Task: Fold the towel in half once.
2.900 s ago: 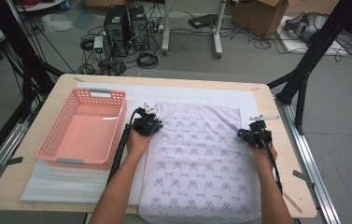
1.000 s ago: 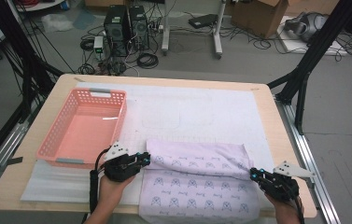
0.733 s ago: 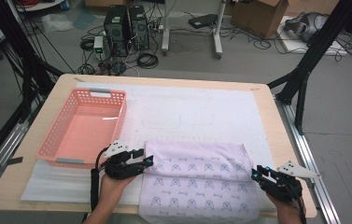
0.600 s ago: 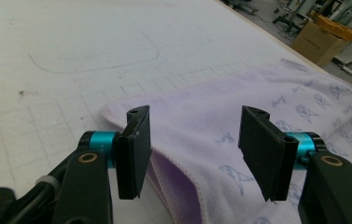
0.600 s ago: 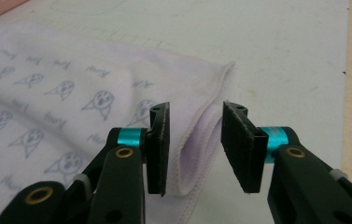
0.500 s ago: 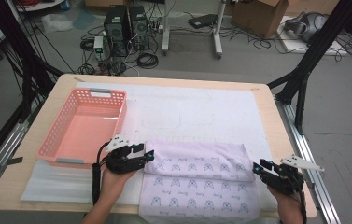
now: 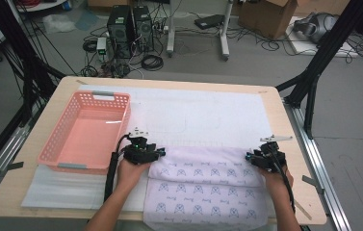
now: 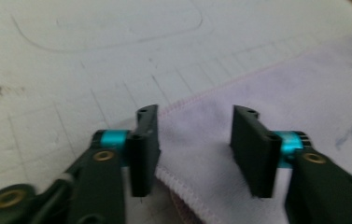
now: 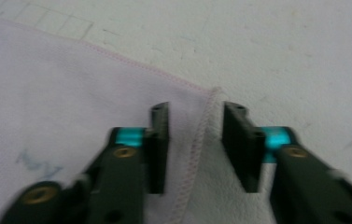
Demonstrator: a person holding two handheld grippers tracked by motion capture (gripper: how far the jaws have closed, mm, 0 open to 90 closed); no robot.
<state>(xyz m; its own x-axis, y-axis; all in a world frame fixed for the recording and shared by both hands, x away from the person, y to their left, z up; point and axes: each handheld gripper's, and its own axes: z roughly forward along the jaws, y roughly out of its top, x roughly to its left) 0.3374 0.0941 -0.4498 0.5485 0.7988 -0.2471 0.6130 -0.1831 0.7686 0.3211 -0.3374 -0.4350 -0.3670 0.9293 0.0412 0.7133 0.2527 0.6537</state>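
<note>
A lilac towel [image 7: 208, 187] with a blue print lies folded over on the white mat, its doubled edge towards the table's far side. My left gripper [image 7: 158, 153] sits at that fold's left end. In the left gripper view its jaws [image 8: 194, 116] straddle the stitched corner of the towel [image 8: 197, 144] with a gap on each side; they have just been closing. My right gripper [image 7: 249, 157] is at the fold's right end. There its jaws [image 9: 194, 112] stand either side of the towel's hemmed edge [image 9: 201, 126], also just closing, pads not pressing.
A pink plastic basket [image 7: 80, 166] stands left of the towel, close to my left hand. The white mat [image 7: 203, 110] covers most of the wooden table [image 7: 290, 144]. Cables, computer towers and black frame legs lie beyond the far edge.
The far half of the towel has been drawn over the near half. In the last second both grippers moved from the near side up to the fold's ends.
</note>
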